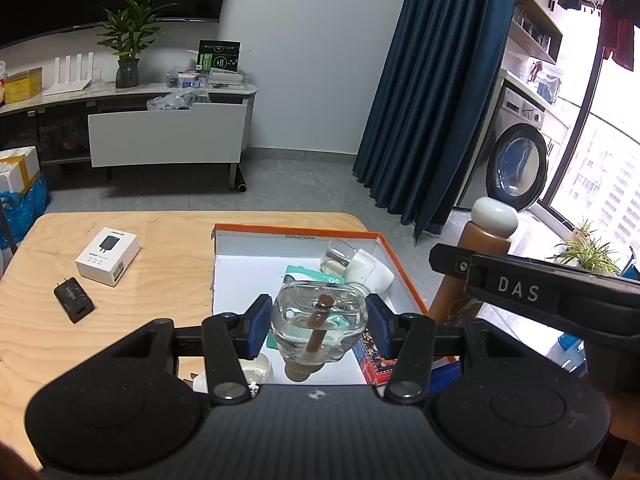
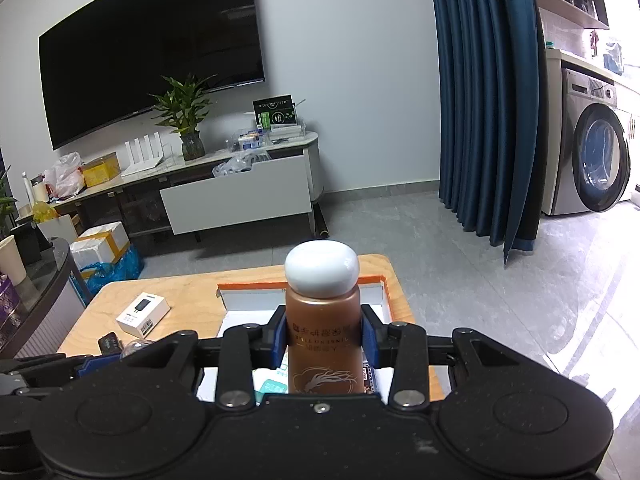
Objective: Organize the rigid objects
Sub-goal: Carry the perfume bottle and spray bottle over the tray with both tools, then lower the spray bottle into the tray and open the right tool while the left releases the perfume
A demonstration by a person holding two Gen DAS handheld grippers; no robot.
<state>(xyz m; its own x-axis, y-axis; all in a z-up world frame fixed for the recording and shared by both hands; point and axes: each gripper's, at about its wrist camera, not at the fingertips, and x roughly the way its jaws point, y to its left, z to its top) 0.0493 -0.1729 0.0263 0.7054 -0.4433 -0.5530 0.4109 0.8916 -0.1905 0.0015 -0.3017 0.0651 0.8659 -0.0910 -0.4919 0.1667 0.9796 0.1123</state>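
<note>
my left claw (image 1: 319, 322) pinches a clear glass bottle (image 1: 319, 320) over the orange-rimmed box (image 1: 400, 264). my right claw (image 2: 324, 338) clamps an upright brown bottle (image 2: 322, 344) with a white cap above the box's near end. a charger box (image 1: 107, 255) lies on the surface (image 1: 168, 280) at ten o'clock.

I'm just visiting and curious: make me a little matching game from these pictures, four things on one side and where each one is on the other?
Things:
1. clear glass bottle
2. brown bottle with white cap
3. white charger box
4. black plug adapter

Places:
A. lying on the wooden table, nearest its left edge
B. held in the right gripper
C. held in the left gripper
D. on the table between the adapter and the orange-rimmed box

Pairs: 1-C, 2-B, 3-D, 4-A
</note>
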